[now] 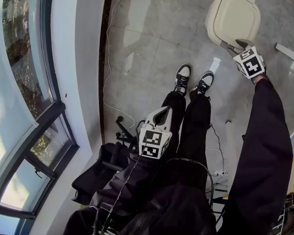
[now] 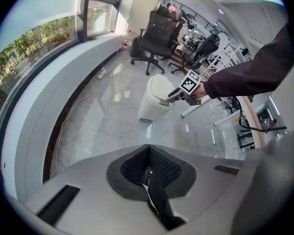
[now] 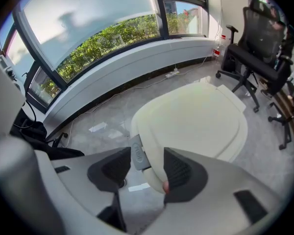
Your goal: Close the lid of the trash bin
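Right gripper point(image 3: 144, 156): jaws apart, straddling the front lip of the trash bin point(image 1: 232, 16). The grey push button point(image 3: 137, 153) sits in the gap. Right pad looks to be against the lip and left pad is clear of the button, so I can't confirm any pinch. Lid point(image 3: 196, 116) lies flat on the bin, straight ahead of the jaws.

Left gripper point(image 2: 148, 154): jaws fully together, nothing in them. It is held by the person's legs, well apart from the bin and pointing toward it.

Around:
- Office chair point(image 3: 257, 53) is beyond the bin, ahead-right of the right gripper.
- Curved window point(image 3: 103, 38) is ahead-left of it.
- Black bag point(image 3: 44, 141) is low on its left.
- Cable point(image 1: 108, 58) runs along the floor by the wall.
- Shoes point(image 1: 193, 80) are ahead of the left gripper, short of the bin.

View differences:
- Only the right gripper view shows the button and the jaw gap.
- Head view shows just that gripper's marker cube point(image 1: 250, 62) and its tips at the bin's near edge.
- Left gripper view gives the bin side-on with the lid down, the right gripper at its top front edge and the dark sleeve point(image 2: 250, 72) behind.
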Demonstrator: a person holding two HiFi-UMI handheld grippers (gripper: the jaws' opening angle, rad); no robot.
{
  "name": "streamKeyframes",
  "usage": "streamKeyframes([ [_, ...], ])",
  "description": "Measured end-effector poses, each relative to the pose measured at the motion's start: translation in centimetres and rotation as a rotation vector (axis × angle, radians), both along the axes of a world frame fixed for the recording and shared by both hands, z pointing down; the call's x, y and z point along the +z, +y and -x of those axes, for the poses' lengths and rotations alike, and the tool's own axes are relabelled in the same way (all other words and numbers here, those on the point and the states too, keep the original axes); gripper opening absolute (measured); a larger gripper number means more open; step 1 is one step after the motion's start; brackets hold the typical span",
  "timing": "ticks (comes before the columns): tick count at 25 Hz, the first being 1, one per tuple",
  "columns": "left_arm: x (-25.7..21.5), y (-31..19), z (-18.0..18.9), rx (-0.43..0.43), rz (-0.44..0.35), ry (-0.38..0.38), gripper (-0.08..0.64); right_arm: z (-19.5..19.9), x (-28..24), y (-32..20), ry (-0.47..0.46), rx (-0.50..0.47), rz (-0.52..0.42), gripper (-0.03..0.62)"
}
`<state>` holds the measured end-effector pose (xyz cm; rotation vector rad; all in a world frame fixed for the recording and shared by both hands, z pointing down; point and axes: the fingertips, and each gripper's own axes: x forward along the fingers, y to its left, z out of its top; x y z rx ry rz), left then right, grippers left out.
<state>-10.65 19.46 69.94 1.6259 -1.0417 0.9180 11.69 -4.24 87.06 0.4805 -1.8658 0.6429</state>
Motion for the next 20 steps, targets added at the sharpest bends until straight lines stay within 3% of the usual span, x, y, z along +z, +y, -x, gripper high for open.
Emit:
streamKeyframes([
  [20,0.12,0.32,0.26,-0.006,-0.005,0.006,0.003,0.19,0.73,0.07,0.017,0.002,-0.001,0.215],
])
